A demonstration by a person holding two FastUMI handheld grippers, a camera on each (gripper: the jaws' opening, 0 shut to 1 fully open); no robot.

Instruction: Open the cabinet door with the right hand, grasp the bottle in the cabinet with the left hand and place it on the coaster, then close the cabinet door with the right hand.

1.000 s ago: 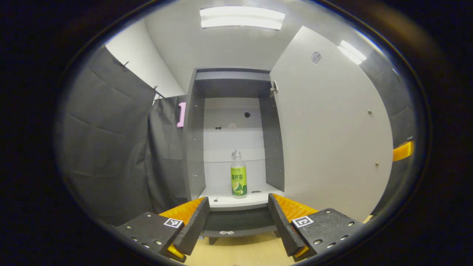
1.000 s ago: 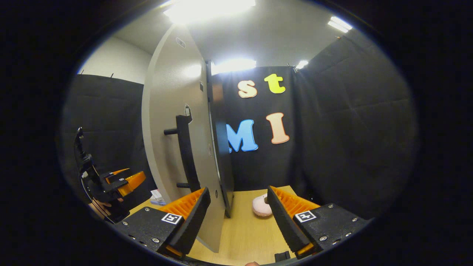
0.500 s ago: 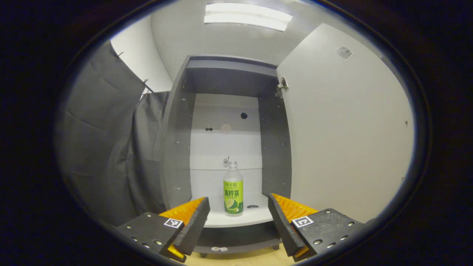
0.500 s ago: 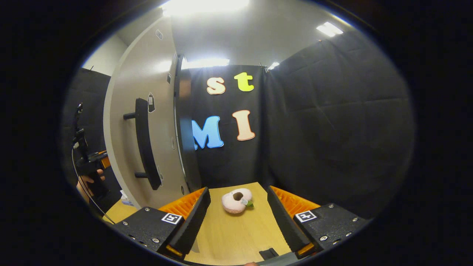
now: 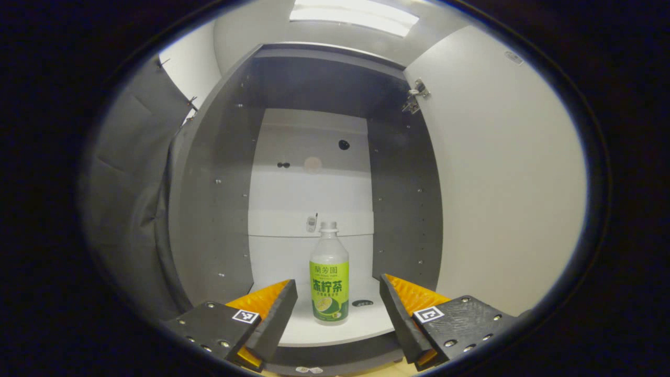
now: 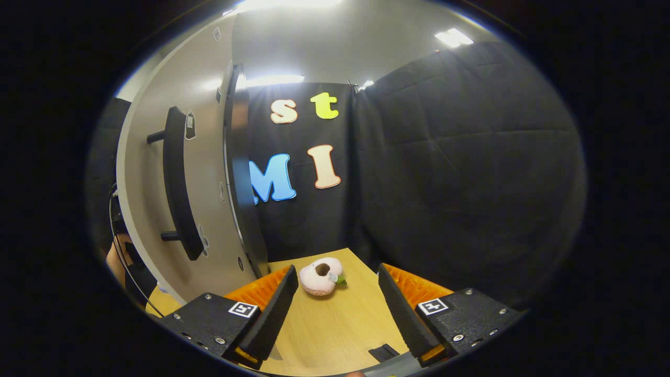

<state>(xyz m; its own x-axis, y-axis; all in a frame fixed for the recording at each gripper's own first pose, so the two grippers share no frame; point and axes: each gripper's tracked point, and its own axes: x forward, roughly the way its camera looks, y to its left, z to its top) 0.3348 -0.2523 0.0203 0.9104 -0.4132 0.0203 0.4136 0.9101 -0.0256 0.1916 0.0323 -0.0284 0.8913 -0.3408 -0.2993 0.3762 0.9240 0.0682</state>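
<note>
Your cabinet's white bottom shelf (image 5: 361, 327) carries the tea bottle (image 5: 330, 283), standing upright near the middle of it, with a small dark round spot (image 5: 362, 302) just to its right. Your light wooden counter (image 6: 340, 324) carries a pink ring-shaped plush (image 6: 320, 275) near the far end and a small black piece (image 6: 383, 352) at the near edge.

A pale, ring-shaped plush toy (image 6: 320, 275) with a small green tag lies on the wooden tabletop (image 6: 340, 324). A small black block (image 6: 382, 352) sits nearer on the tabletop. Ceiling lights (image 5: 352, 11) glow overhead.
</note>
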